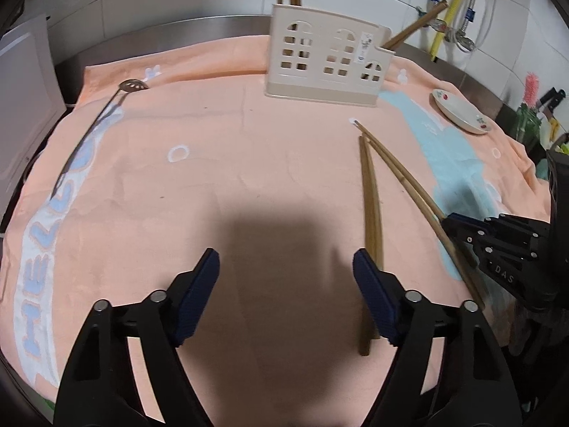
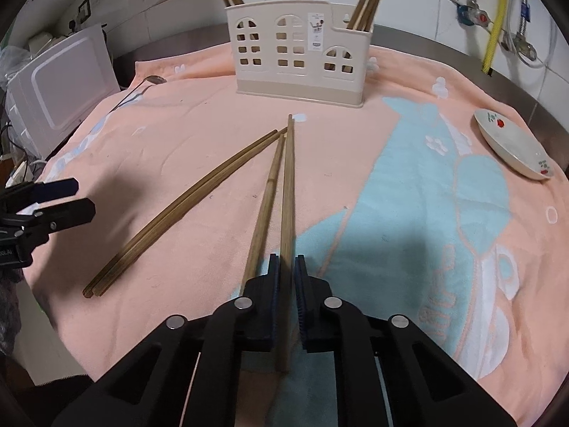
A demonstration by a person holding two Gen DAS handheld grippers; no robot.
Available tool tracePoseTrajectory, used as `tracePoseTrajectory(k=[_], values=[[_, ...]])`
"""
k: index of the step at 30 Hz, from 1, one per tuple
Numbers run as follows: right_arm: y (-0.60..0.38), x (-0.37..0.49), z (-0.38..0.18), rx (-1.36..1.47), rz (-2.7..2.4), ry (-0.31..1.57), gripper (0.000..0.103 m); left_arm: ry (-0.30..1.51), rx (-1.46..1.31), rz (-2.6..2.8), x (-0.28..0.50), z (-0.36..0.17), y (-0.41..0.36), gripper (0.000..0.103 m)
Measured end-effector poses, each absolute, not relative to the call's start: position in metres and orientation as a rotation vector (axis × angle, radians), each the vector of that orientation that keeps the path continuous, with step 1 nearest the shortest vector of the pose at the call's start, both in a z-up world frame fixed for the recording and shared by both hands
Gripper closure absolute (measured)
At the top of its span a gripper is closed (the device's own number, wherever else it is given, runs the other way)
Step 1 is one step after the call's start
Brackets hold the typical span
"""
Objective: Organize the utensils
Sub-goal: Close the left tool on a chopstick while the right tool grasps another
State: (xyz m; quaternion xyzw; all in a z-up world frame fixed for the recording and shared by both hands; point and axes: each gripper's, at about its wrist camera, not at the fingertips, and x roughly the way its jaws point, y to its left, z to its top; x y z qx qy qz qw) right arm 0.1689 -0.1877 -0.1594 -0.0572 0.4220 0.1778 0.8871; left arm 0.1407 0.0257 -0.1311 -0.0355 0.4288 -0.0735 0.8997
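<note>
Left wrist view, "HELLO" on towel (image 1: 42, 259), "DAS" on R tongs (image 1: 444, 221)

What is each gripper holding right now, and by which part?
The right gripper is shut on one long brown wooden chopstick, near the end closest to the camera. The left gripper is open and holds nothing.

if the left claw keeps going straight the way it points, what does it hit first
Most likely the bare orange towel. The left claw is open and angled down at the cloth, with nothing between its tips. The nearest chopsticks lie just outside its right tip, so it would probably miss them, though depth is hard to judge.
</note>
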Motion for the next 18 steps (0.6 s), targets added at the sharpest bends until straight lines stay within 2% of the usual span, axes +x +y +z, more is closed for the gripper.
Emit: tracePoseTrajectory(k=[1,5,7,13,18], values=[[-0.188,0.169,-0.159,-0.119,0.366,0.876,0.096,0.888,-0.073,-0.164,0.141,-0.131,0.024,0.048],[-0.194,0.167,-0.159,-0.109,0.355,0.877,0.096,0.903,-0.073,-0.219,0.143,-0.135,0.011,0.057],[-0.197,0.166,-0.159,-0.105,0.351,0.877,0.096,0.912,-0.068,-0.250,0.143,-0.136,0.004,0.068],[-0.202,0.162,-0.160,-0.086,0.353,0.875,0.096,0.935,-0.079,-0.304,0.150,-0.141,-0.010,0.080],[-0.203,0.162,-0.161,-0.068,0.356,0.874,0.096,0.953,-0.073,-0.317,0.153,-0.146,-0.018,0.085]])
